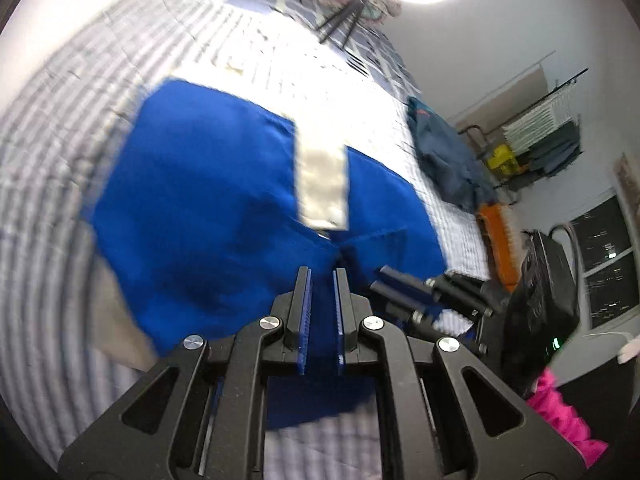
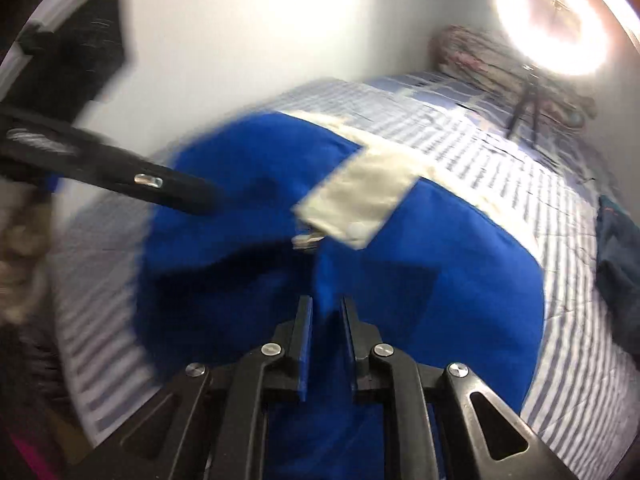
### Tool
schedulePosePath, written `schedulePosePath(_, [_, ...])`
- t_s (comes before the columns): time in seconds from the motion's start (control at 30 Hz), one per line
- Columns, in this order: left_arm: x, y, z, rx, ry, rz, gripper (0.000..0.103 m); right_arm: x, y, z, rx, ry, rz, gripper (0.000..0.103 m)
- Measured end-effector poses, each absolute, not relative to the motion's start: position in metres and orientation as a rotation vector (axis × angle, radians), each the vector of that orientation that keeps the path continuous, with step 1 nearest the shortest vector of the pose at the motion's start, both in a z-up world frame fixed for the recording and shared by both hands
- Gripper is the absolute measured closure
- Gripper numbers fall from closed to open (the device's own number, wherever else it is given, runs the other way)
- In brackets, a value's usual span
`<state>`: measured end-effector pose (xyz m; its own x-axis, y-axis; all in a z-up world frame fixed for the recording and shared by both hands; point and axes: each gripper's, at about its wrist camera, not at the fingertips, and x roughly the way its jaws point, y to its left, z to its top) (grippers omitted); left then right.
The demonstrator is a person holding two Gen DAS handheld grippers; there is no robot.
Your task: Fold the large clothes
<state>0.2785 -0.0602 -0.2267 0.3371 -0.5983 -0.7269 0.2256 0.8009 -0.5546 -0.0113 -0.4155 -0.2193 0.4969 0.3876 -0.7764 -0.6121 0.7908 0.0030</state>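
In the left wrist view, the large royal-blue fabric garment (image 1: 224, 200) with its cream-white placket strip (image 1: 322, 184) filled the middle of the frame, spread on the blue-and-white striped quilted bed (image 1: 52, 152). The left gripper (image 1: 322, 316) sat at lower centre with its jaws drawn narrow around a raised ridge of the blue cloth, which appeared pinched between the pads, though blur left the contact a little uncertain. Just to the right of it in the same frame, the right gripper (image 1: 404, 292) lay close beside, fingers pointing toward the upper left, so both grips sat near one edge of the garment. A dark teal crumpled garment (image 1: 444, 160) lay well apart at the right of the frame, near the bed's edge.

In the right wrist view, the blue garment (image 2: 420, 280) again took the centre, the placket strip (image 2: 360, 200) running diagonally above the right gripper (image 2: 326, 340), whose jaws stood narrow on a peak of blue fabric rising between them. The left gripper's black body (image 2: 104, 172) crossed the upper left of the frame. The garment's bulk lay ahead of both grippers, toward the top of each frame, so I judged the coming fold would carry the held edge forward over it, with neither hand clearly nearer.
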Motion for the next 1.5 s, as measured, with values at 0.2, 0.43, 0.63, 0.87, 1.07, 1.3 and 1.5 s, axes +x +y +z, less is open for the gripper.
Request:
schedulePosePath(0.2, [0.299, -0.014, -0.268, -0.435, 1.152, -0.406, 0.096, 0.005, -0.444, -0.219, -0.142, 0.887, 0.549, 0.089])
schedulePosePath(0.43, [0.287, -0.002, -0.246, -0.472, 1.072, -0.424, 0.096, 0.006, -0.489, -0.201, 0.117, 0.876, 0.563, 0.078])
schedulePosePath(0.63, [0.285, -0.033, -0.251, -0.466, 1.111, -0.504, 0.096, 0.016, -0.477, -0.22, 0.086, 0.951, 0.537, 0.071])
schedulePosePath(0.87, [0.26, -0.094, -0.261, -0.585, 1.203, -0.75, 0.096, 0.014, -0.474, -0.21, 0.055, 0.909, 0.523, 0.078])
schedulePosePath(1.07, [0.247, -0.157, -0.271, -0.448, 1.238, -0.776, 0.074, 0.016, -0.488, -0.209, 0.11, 0.926, 0.563, 0.081])
schedulePosePath(1.3, [0.248, -0.153, -0.268, -0.426, 1.179, -0.687, 0.074, 0.006, -0.485, -0.191, 0.127, 0.874, 0.664, 0.084])
schedulePosePath(1.5, [0.249, -0.16, -0.273, -0.368, 1.171, -0.678, 0.071, 0.014, -0.474, -0.208, 0.11, 0.938, 0.665, 0.088])
